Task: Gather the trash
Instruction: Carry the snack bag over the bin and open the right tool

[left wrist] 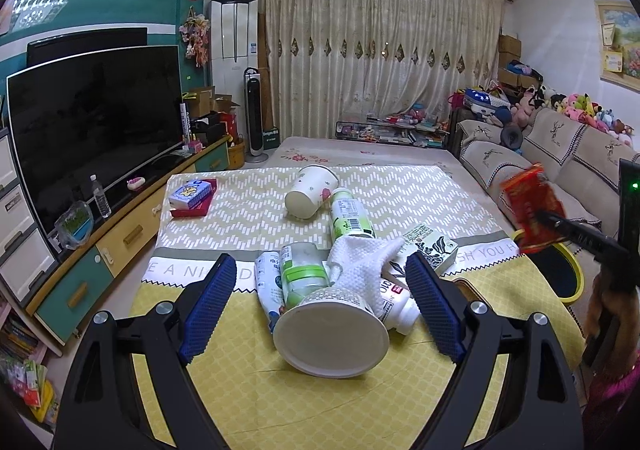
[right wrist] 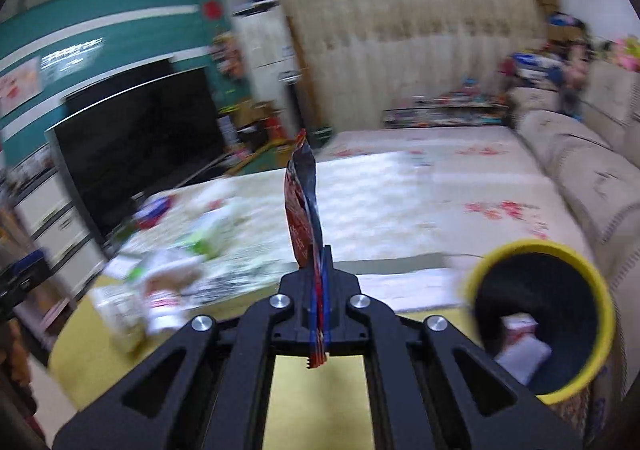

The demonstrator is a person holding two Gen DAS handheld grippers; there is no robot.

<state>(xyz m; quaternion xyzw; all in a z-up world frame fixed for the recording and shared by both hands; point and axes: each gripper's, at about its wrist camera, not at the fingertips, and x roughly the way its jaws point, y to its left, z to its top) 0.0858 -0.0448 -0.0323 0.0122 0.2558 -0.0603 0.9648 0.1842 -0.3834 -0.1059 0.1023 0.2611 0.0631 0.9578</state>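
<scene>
We've got the right tongs (right wrist: 319,286) clamped flat on the red wrapper (right wrist: 301,218) beside the yellow bin (right wrist: 600,298), while our left tongs (left wrist: 326,300) hang wide open around the tabletop (left wrist: 240,390) pile, probably lining up the next grab.

light: even, indoor | left view: sharp | right view: motion-blurred

A tipped cup (left wrist: 331,334) lay on the table (left wrist: 248,402) between the left gripper's (left wrist: 326,304) fingers, bottles (left wrist: 350,215) behind it; the bin (right wrist: 540,322) stood right of the table, the sofa (left wrist: 560,166) beyond
</scene>
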